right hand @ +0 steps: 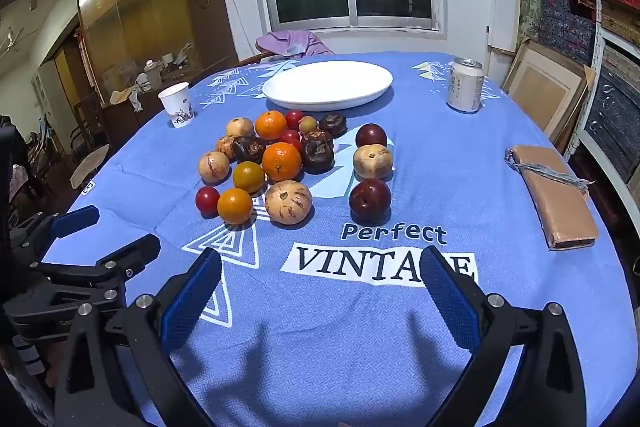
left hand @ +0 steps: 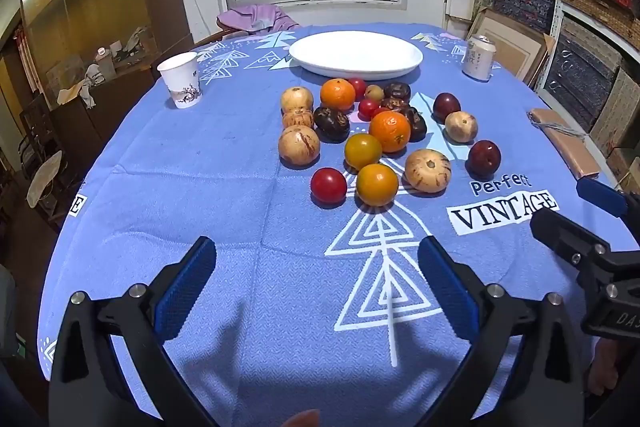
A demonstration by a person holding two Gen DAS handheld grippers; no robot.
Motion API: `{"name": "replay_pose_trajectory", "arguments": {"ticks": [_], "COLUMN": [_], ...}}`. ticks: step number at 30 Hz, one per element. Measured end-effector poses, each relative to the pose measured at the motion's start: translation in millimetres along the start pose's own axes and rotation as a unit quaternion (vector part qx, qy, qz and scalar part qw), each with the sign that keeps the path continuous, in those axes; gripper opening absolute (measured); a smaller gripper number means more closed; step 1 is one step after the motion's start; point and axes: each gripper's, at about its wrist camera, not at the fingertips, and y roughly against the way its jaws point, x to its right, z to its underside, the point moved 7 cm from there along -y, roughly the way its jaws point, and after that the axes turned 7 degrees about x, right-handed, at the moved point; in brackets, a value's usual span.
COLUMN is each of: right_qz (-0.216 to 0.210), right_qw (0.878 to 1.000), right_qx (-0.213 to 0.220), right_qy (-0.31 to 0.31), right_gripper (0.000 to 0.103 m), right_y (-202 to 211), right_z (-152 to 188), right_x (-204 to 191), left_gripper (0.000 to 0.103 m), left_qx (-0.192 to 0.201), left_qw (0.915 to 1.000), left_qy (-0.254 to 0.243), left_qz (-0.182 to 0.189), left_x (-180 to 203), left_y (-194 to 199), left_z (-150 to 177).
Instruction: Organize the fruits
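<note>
A pile of several fruits lies mid-table: oranges (left hand: 389, 131) (right hand: 281, 161), red tomatoes (left hand: 328, 185) (right hand: 207, 199), yellow-orange tomatoes (left hand: 377, 184) (right hand: 235, 205), pale striped melons (left hand: 427, 170) (right hand: 288, 202), dark plums (left hand: 484, 157) (right hand: 369, 200) and dark brown fruits (left hand: 331, 123) (right hand: 317, 155). Behind them stands an empty white plate (left hand: 356, 55) (right hand: 328, 85). My left gripper (left hand: 318, 267) (right hand: 106, 231) hovers open over the cloth in front of the pile, nothing between its fingers. My right gripper (right hand: 320, 275) (left hand: 576, 203) is open too, over the "VINTAGE" print, nearest the plums.
A paper cup (left hand: 181, 79) (right hand: 177, 104) stands at the left, a drink can (left hand: 478, 57) (right hand: 465, 85) at the back right. A brown wallet-like case (left hand: 565, 143) (right hand: 554, 199) lies near the right edge. A blue printed tablecloth (left hand: 200, 187) covers the round table; shelves stand on the right.
</note>
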Motion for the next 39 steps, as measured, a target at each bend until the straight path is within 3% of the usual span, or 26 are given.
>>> {"name": "replay_pose_trajectory", "arguments": {"ticks": [39], "right_qz": [-0.004], "right_qw": [1.000], "right_qx": [0.000], "right_qy": [-0.003], "right_gripper": [0.100], "right_y": [-4.1], "right_z": [1.0], "right_x": [-1.9], "left_gripper": [0.099], "left_qx": [-0.011], "left_qw": [0.9999], "left_qy": [0.000], "left_qz": [-0.011], "left_x": [-1.5], "left_y": [-4.5], "left_z": [4.4]}}
